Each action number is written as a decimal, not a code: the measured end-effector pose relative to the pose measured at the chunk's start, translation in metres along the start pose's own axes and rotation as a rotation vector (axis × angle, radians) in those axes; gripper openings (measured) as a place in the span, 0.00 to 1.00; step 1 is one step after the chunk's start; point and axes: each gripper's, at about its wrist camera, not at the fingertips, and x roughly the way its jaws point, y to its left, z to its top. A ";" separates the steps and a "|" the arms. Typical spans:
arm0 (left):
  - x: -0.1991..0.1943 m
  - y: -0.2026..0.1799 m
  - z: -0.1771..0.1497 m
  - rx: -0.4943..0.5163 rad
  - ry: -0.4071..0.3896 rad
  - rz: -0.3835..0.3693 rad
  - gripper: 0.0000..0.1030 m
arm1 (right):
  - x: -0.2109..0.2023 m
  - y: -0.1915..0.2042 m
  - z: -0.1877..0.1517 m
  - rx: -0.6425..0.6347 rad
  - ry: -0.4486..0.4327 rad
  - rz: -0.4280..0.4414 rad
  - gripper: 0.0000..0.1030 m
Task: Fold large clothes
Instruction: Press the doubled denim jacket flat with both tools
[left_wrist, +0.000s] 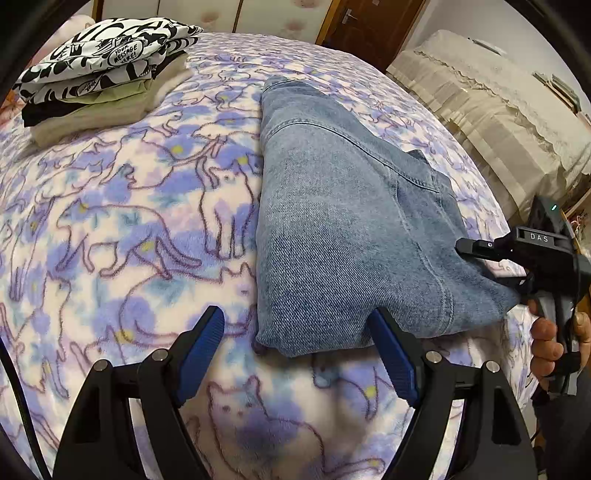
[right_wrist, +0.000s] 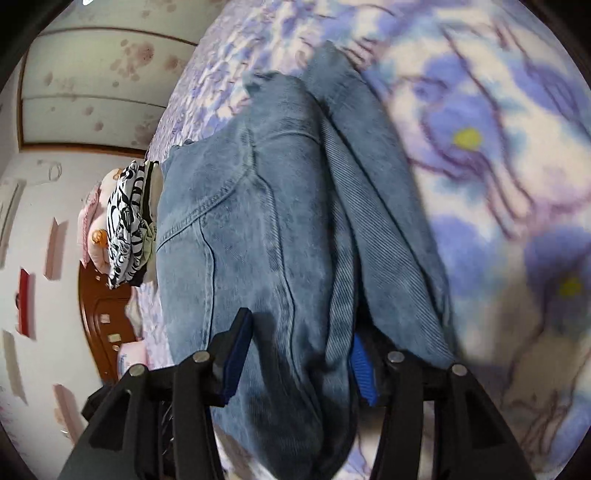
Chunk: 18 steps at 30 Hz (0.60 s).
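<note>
Folded blue jeans (left_wrist: 343, 221) lie on the cat-print blanket (left_wrist: 110, 229), running away from me. My left gripper (left_wrist: 297, 314) is open at their near end. The near left corner of the denim sits between its blue pads (left_wrist: 203, 343), and the right finger touches the hem. At the near right corner, my right gripper (left_wrist: 480, 262) is closed over the edge of the denim. In the right wrist view, a thick fold of the jeans (right_wrist: 258, 221) fills the gap of the right gripper (right_wrist: 299, 332). The denim partly hides the right pad.
A stack of folded clothes (left_wrist: 107, 74), topped by a black-and-white print, sits at the far left of the bed. A beige-covered piece of furniture (left_wrist: 480, 110) stands along the right side, with a brown door (left_wrist: 369, 26) behind. A person's hand (left_wrist: 546, 339) holds the right gripper's handle.
</note>
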 end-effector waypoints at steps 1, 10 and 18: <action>0.000 0.000 0.000 0.000 -0.001 -0.001 0.78 | -0.001 0.010 0.001 -0.040 -0.013 -0.017 0.14; -0.002 -0.015 0.008 0.024 -0.059 -0.040 0.80 | -0.057 0.089 0.010 -0.445 -0.292 -0.213 0.13; 0.029 -0.028 0.002 0.095 0.065 -0.053 0.80 | -0.022 -0.009 0.005 -0.213 -0.194 -0.276 0.19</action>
